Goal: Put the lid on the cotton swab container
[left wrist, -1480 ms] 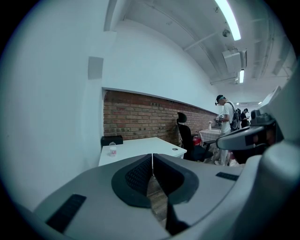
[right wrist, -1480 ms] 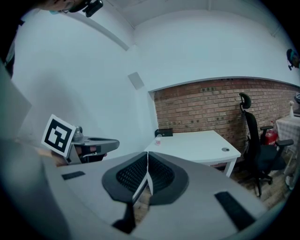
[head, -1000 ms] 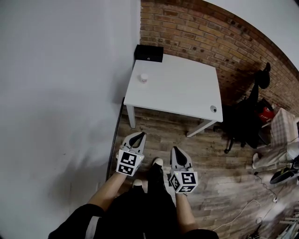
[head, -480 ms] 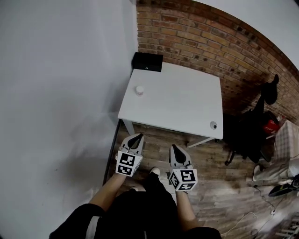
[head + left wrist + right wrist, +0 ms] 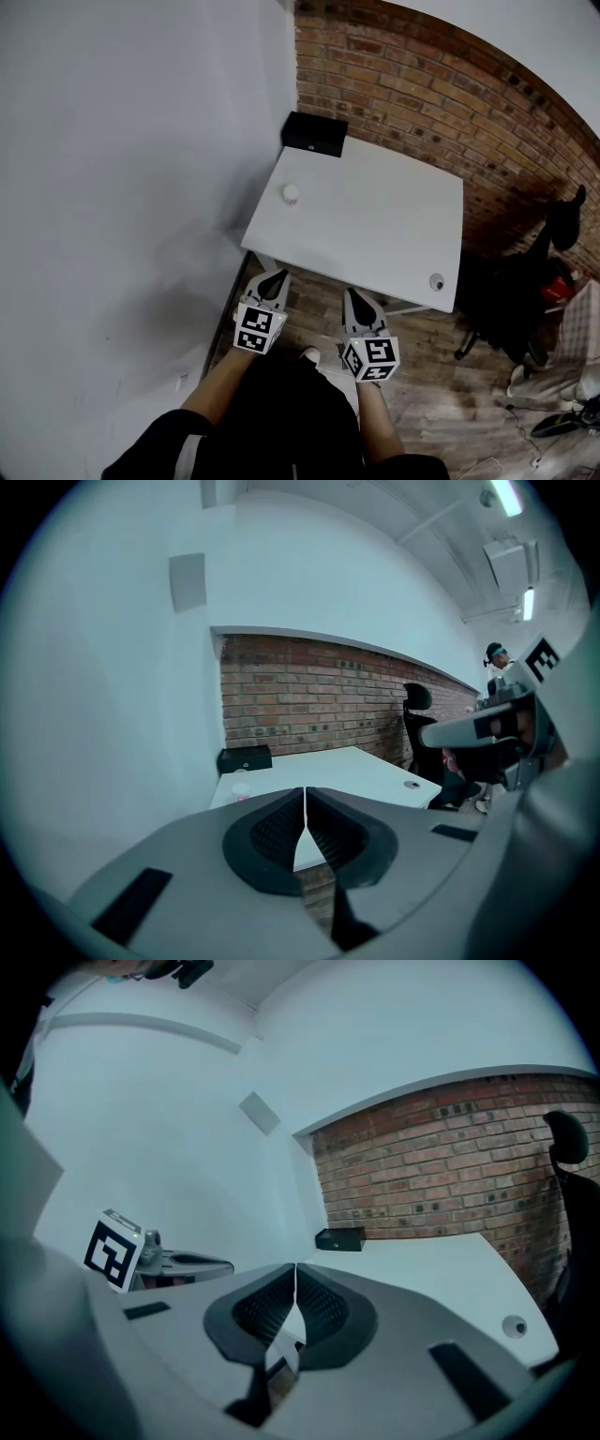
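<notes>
A small white cotton swab container (image 5: 291,193) stands on the white table (image 5: 375,225) near its left edge; the left gripper view shows it as a pale cup (image 5: 241,788). A small round grey piece (image 5: 436,281) lies at the table's near right corner, and I cannot tell whether it is the lid. My left gripper (image 5: 273,281) and right gripper (image 5: 354,302) hang side by side over the wooden floor, just short of the table's near edge. Both are shut, with nothing between the jaws. The container lies well ahead of the left gripper.
A black box (image 5: 315,134) sits at the table's far left corner against the brick wall (image 5: 450,103). A white wall (image 5: 122,187) runs close along the left. A black office chair (image 5: 525,291) and clutter stand right of the table. The person's legs show below.
Both grippers have moved forward with the person toward the table, whose near edge now lies just ahead of the fingertips. The jaws stayed shut.
</notes>
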